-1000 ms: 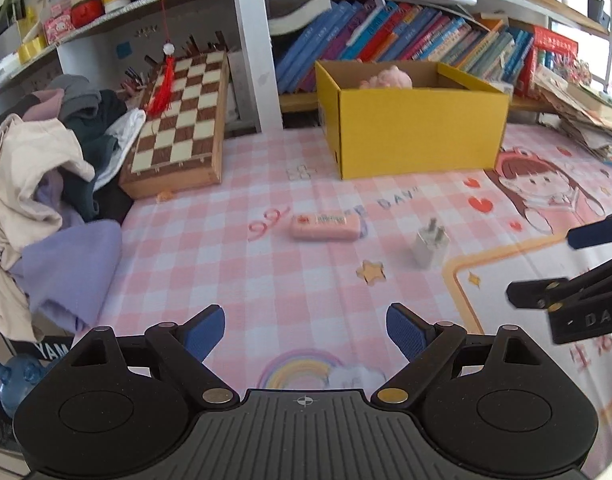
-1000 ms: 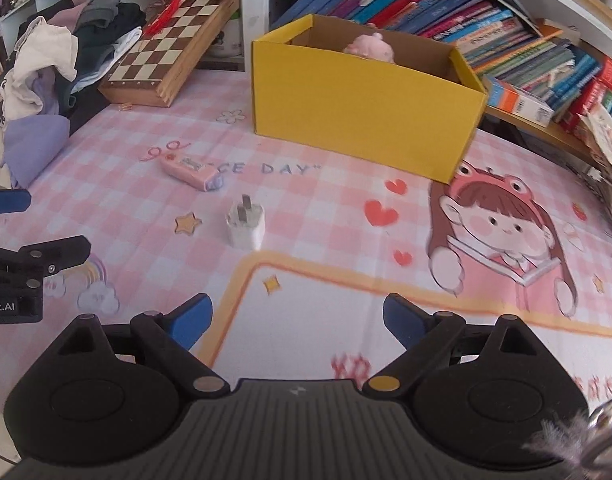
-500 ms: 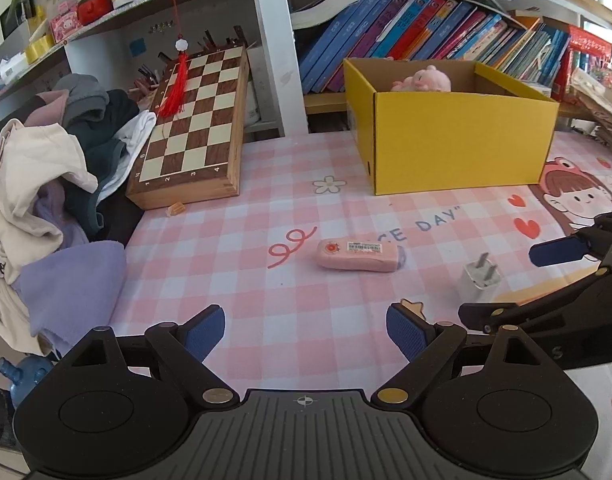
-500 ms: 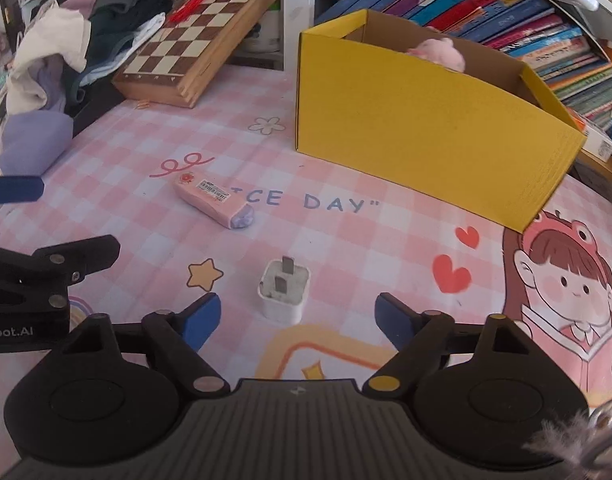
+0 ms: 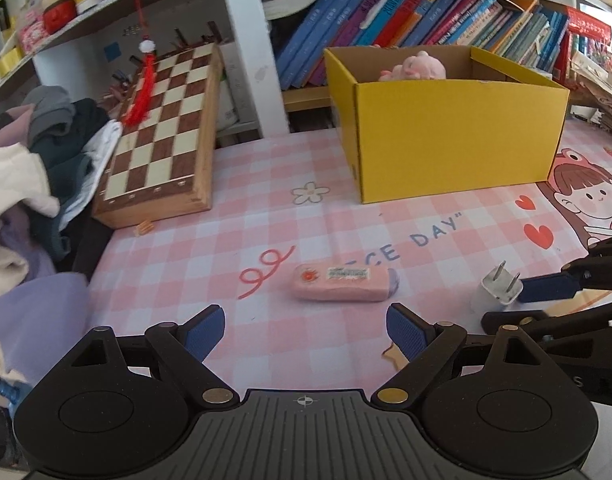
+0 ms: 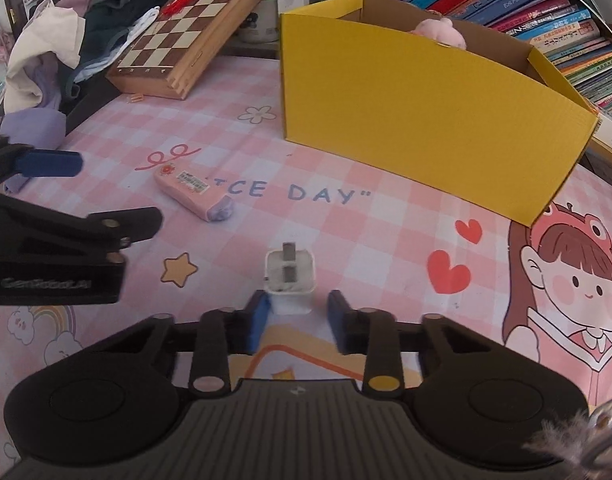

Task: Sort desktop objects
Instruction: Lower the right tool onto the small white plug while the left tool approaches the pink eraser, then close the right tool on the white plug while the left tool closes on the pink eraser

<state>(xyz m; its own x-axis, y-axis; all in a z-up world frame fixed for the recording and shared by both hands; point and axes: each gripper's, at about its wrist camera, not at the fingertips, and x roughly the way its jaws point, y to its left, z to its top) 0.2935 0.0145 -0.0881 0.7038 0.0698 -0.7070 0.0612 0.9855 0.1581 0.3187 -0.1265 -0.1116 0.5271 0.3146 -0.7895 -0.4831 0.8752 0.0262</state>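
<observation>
A white plug adapter point(image 6: 289, 284) stands on the pink checked mat, prongs up; it also shows in the left wrist view point(image 5: 496, 291). My right gripper point(image 6: 298, 318) has its blue pads on either side of the adapter's near end, narrowed but with a gap on the right side. A pink eraser point(image 5: 342, 282) lies on the mat just ahead of my left gripper point(image 5: 306, 330), which is open and empty. The eraser also shows in the right wrist view point(image 6: 191, 189). A yellow cardboard box point(image 5: 454, 140) behind holds a pink plush toy point(image 5: 416, 67).
A folded chessboard point(image 5: 163, 136) leans at the back left beside a pile of clothes point(image 5: 29, 168). Books point(image 5: 426, 12) fill the shelf behind the box. A small orange piece point(image 5: 143, 227) lies by the chessboard.
Both grippers moved forward and down toward the mat. The right gripper's jaws narrowed around the plug adapter. The left gripper came up close behind the eraser, still wide open.
</observation>
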